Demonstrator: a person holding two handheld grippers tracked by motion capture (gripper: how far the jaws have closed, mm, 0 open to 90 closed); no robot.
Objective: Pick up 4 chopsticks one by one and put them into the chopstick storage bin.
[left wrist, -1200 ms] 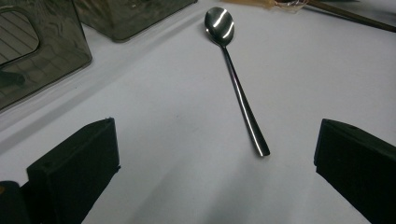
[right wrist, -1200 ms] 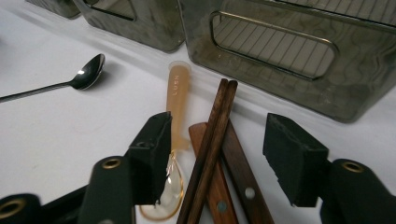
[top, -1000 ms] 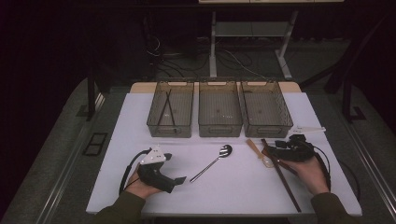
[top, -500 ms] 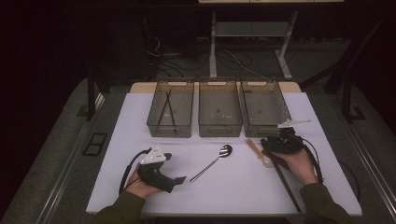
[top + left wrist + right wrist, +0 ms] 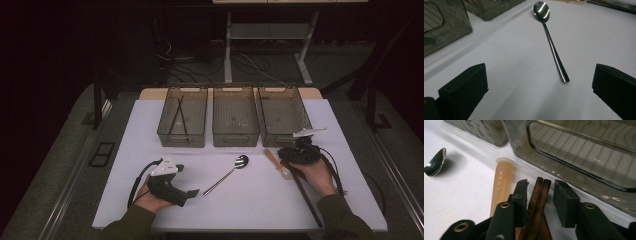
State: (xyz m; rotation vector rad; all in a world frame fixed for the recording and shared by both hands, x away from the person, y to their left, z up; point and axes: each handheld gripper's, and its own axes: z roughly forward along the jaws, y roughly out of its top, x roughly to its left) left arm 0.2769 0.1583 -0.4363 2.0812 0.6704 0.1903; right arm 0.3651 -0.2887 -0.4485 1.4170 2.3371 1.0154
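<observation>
A pair of dark brown chopsticks (image 5: 307, 200) (image 5: 537, 195) lies on the white mat, right of centre. My right gripper (image 5: 294, 151) (image 5: 540, 186) straddles their far tips. Its jaws have just been closing, and a gap still shows between the right pad (image 5: 561, 200) and the sticks. A tan handle marked LUSN (image 5: 501, 185) (image 5: 272, 156) lies just left of them. A steel spoon (image 5: 230, 172) (image 5: 551, 42) lies mid-mat. My left gripper (image 5: 186, 192) (image 5: 540, 71) rests near the front left, wide open, and points at the spoon's handle end.
Three smoky clear bins stand in a row at the back: the left bin (image 5: 181, 141) holds dark chopsticks, and the middle bin (image 5: 235, 141) and right bin (image 5: 286, 140) (image 5: 584, 157) look bare. The right bin's wall is close ahead of my right gripper.
My right hand has moved left and down onto the chopsticks' tips, and its jaws have narrowed around them. The left hand and the spoon have stayed put.
</observation>
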